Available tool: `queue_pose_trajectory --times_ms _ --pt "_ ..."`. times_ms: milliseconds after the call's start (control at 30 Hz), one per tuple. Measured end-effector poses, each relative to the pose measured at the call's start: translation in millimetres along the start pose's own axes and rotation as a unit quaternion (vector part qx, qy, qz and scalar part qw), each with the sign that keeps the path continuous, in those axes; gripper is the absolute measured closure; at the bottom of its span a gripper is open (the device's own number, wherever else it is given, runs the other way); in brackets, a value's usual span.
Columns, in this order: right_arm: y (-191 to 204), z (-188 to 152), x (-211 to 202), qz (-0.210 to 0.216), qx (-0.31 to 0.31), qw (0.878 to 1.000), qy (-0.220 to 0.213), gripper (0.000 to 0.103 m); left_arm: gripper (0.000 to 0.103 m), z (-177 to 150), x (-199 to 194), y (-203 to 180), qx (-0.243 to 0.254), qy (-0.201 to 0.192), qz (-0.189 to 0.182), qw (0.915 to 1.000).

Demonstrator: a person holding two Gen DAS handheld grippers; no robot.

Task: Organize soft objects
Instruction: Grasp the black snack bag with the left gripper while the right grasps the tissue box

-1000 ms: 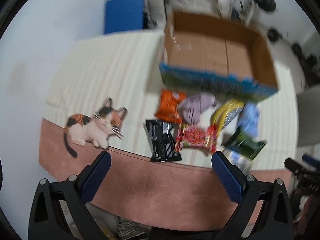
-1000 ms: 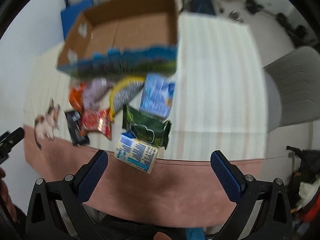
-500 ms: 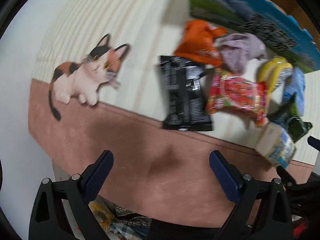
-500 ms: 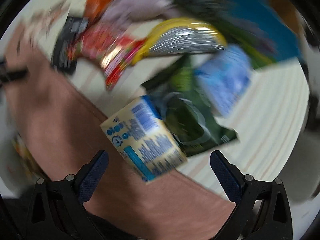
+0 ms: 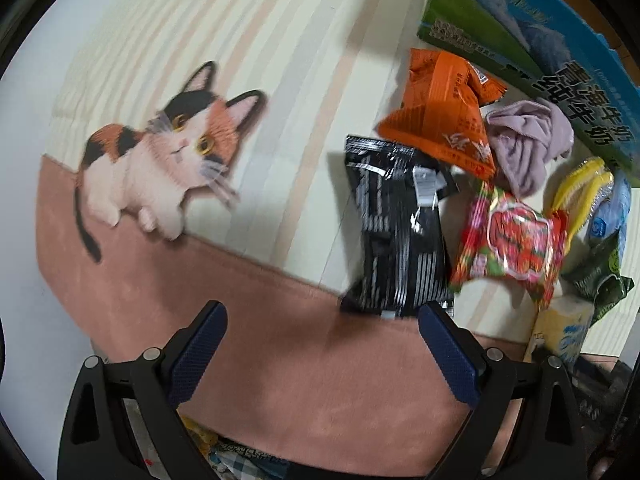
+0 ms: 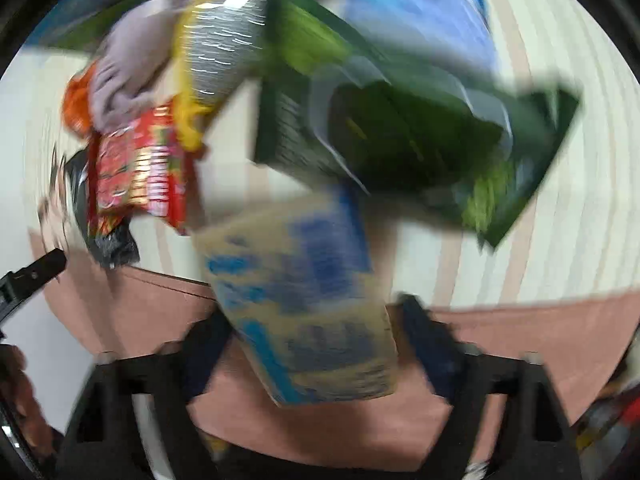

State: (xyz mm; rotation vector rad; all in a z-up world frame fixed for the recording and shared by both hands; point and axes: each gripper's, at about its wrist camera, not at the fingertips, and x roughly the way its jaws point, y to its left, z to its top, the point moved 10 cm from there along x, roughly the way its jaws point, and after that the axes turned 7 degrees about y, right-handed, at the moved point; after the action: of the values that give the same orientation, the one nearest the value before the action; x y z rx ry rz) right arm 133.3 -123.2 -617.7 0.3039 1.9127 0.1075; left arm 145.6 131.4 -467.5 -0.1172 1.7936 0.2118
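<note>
Several soft packets lie in a cluster on the cat-print mat (image 5: pixel 168 64): a black packet (image 5: pixel 400 228), an orange packet (image 5: pixel 440 108), a lilac cloth (image 5: pixel 528 144), a red packet (image 5: pixel 512 240), a yellow packet (image 5: pixel 580 192) and a dark green packet (image 6: pixel 400 132). My left gripper (image 5: pixel 320 344) is open and empty, just short of the black packet's near end. My right gripper (image 6: pixel 316 344) is open, its fingers either side of a cream-and-blue pack (image 6: pixel 304 300). The right wrist view is blurred.
A blue-and-green cardboard box (image 5: pixel 520 40) stands behind the cluster at the upper right. A light blue packet (image 6: pixel 424 12) lies behind the green one. The mat's pink border (image 5: pixel 280 360) runs along the near edge. The left gripper's tip (image 6: pixel 32 276) shows at the left.
Both grippers have dropped low and moved in toward the cluster. The right one has closed in until the cream-and-blue pack lies between its open fingers. The left one now faces the black packet.
</note>
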Motion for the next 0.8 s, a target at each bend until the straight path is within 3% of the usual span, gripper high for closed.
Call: queue_pose_trajectory --times_ms 67,167,300,333,400,467,533,633,800 --pt "-5.7 -6.4 0.8 0.022 0.018 0.999 -0.017 0.005 0.005 9.3 9.5 -5.5 0.014 0.007 -0.006 0.9999" --pt "-9.9 -15.1 -3.7 0.004 0.014 0.999 -0.043 0.005 0.005 20.7 22.6 -14.7 0.033 0.017 -0.014 0.9992" --pt "-4.2 -26.9 -11.0 0.009 0.016 0.999 -0.039 0.005 0.005 29.6 35.1 -29.6 0.06 0.026 -0.031 0.9974" --pt "0.4 -13.5 -10.7 0.009 0.016 0.999 -0.038 0.005 0.005 31.6 37.8 -32.4 0.066 0.028 -0.032 0.9969" --pt "20.7 -12.3 -17.0 0.0 0.016 0.999 -0.037 0.005 0.012 34.0 43.1 -36.3 0.076 0.03 -0.036 0.996" --pt "29.3 -11.9 -18.9 -0.016 0.006 0.999 -0.037 0.013 0.016 37.8 46.9 -35.1 0.08 0.031 -0.044 0.9953" --pt "40.5 -6.5 -19.2 -0.04 -0.006 0.999 -0.035 0.032 0.025 36.6 48.3 -33.1 0.089 0.027 -0.048 0.9945" --pt "51.6 -5.5 -14.3 -0.075 -0.018 0.997 -0.031 0.034 0.033 33.2 48.5 -22.2 0.105 0.02 -0.037 0.9935" --pt "74.7 -20.9 -6.2 -0.059 -0.015 0.998 -0.017 0.034 0.033 20.5 52.9 -2.1 0.1 0.018 -0.031 0.9943"
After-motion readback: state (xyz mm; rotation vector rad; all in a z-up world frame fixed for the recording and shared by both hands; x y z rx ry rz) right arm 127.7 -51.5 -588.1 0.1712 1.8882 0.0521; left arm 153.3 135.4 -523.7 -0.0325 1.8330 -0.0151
